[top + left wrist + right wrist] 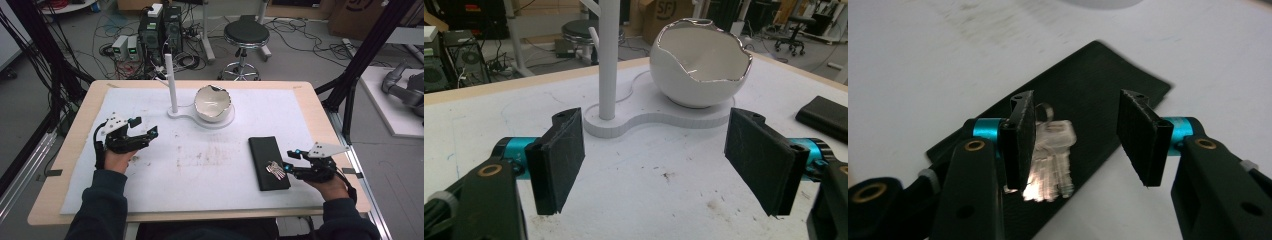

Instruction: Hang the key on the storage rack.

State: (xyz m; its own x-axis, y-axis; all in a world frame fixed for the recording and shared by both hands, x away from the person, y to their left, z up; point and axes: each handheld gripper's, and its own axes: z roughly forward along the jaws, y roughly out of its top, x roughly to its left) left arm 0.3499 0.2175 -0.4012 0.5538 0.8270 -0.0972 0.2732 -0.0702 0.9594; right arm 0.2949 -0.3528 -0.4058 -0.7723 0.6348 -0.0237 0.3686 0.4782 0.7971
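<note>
Keys [275, 169] lying on a black case [268, 163] at lower right of the high view, near the table edge. Right gripper [289, 166] down at the keys, jaws part-way spread and not yet pinching: in the right gripper view the bunch [1050, 160] sits between them, close against the left pad [1020, 137] (touching or just beside, hard to tell), with a clear gap to the other pad. No hold on the keys so far.

Left gripper [146, 126] at middle left of the high view, resting idle on the white mat [200, 170], jaws spread wide with nothing between them; ahead of it in the left gripper view, a white stand [607, 60] and an eggshell-shaped bowl [700, 65] on a shared base.

Judged stage: early, reach done and grasp under way. Left to do: close on the keys, lift them off the case, carry them away (likely toward the stand or bowl at top centre, though only a guess).
</note>
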